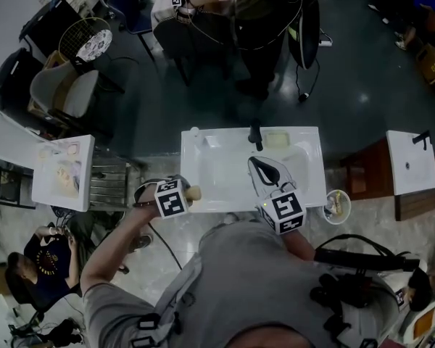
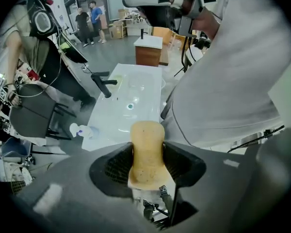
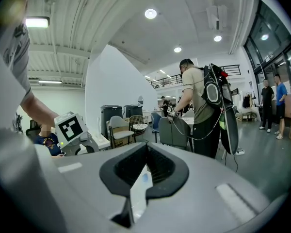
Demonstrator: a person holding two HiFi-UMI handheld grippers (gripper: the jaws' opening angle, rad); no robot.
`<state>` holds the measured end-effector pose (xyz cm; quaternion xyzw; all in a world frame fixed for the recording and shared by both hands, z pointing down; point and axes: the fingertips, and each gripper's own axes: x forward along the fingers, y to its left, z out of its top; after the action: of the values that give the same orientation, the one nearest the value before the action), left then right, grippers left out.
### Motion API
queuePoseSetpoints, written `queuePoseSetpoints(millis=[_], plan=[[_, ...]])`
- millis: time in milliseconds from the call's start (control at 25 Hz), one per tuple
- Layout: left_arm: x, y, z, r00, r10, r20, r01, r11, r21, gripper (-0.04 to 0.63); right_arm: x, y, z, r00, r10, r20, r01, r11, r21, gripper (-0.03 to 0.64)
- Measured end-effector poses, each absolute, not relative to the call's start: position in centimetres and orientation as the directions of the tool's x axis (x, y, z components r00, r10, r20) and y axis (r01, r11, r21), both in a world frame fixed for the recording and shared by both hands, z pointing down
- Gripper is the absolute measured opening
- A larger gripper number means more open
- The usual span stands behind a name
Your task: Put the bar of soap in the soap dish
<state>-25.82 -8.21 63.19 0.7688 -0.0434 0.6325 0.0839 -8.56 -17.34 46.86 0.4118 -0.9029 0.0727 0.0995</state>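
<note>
- Soap (image 2: pixel 146 135): probably light, hard and slick; a hard squeeze may dent it; its narrow waist looks the surest hold
- It hangs in the air off the sink's (image 1: pixel 225 172) left front corner; not in what looks like the dish (image 1: pixel 276 139) by the tap
- Left gripper (image 2: pixel 147 154): jaws partly spread, pinching the soap at its waist, 1 pad on each side
- Right gripper (image 3: pixel 146 148): tips pressed together; nothing held; over the sink

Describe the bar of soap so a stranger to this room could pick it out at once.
Find the white sink just in front of the person, then its near left corner, where the left gripper hangs. The bar of soap is the tan, speckled block pinched at its waist between that gripper's black jaws; the right gripper holds nothing.
</note>
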Motion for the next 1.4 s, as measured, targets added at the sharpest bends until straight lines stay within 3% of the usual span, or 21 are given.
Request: queuePoseSetpoints(millis=[1000,1400], plan=[[-20.7,-10.4,63.3,0.191,0.016,0.981,-0.118,-0.992,0.039,0.189,-3.6,-16.5,47.5,-0.535,-0.813,0.231,-0.842,0.536,-0.065,0.002],[-13.8,-12.5,63.8,0.193,0.046,0.98,0.042,-0.998,0.039,0.187,1.9,-15.6,48.4,-0.385,-0.888,0.252,-0.923,0.377,-0.081,0.002]])
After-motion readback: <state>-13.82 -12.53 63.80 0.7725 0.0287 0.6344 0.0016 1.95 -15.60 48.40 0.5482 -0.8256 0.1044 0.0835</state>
